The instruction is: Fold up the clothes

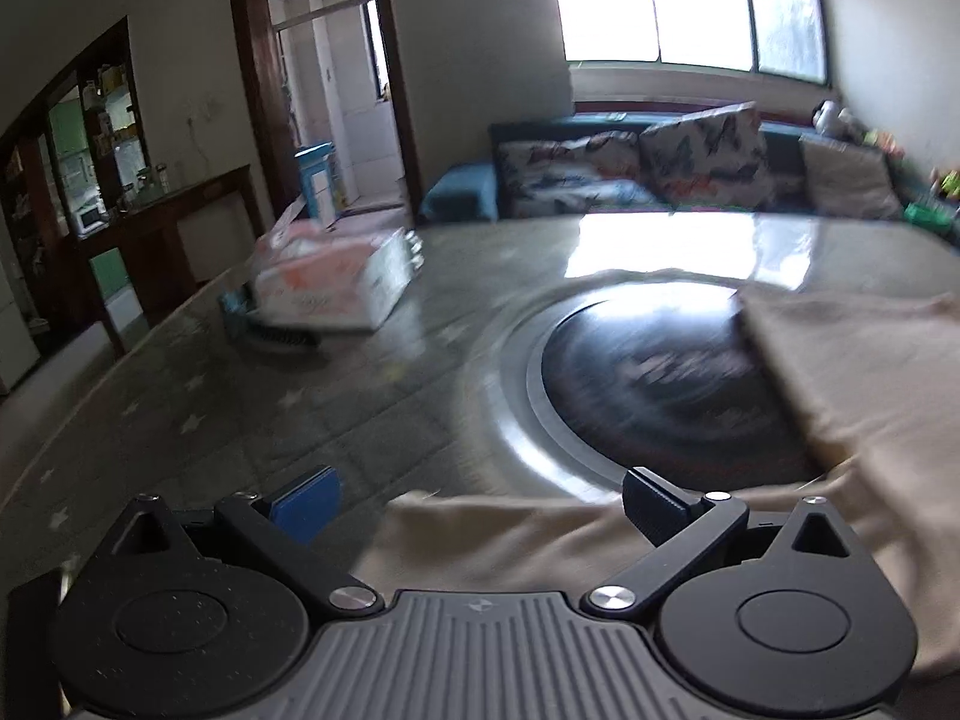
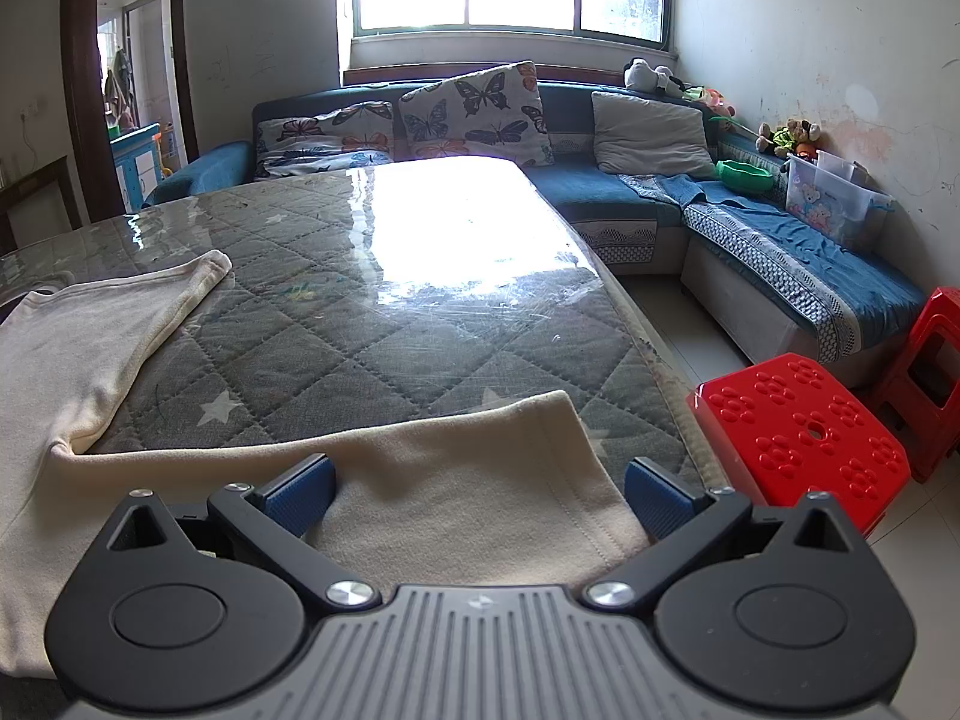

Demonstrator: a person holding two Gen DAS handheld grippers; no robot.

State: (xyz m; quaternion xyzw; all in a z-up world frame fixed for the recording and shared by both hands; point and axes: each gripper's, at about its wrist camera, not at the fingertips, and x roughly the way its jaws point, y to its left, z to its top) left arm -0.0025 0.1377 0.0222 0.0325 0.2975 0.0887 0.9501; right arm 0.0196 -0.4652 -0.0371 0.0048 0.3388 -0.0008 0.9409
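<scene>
Cream soft knit garment spread flat on the grey quilted star-print tabletop under clear plastic sheet, one sleeve reaching toward 11 o'clock in the right wrist view, another stretch of cloth with a stitched hem lying at 6 o'clock directly beneath the right gripper. Blue-padded fingers of that gripper spread wide apart, straddling the hem, closed on nothing. Red plastic stool with embossed paw-print top at 4 o'clock, just off the tabletop edge. Blue corner sofa with butterfly-print cushions at 12 o'clock, below a bright window.

Left wrist view blurred by motion. Left gripper also with fingers wide apart, gripping nothing, cream cloth lying between and below them at 6 o'clock and running on toward 3 o'clock. Round black inset cooktop with metal ring at 1 o'clock, partly covered by the garment on its right side. White and orange printed cardboard box at 10 o'clock, well apart from the cloth.
</scene>
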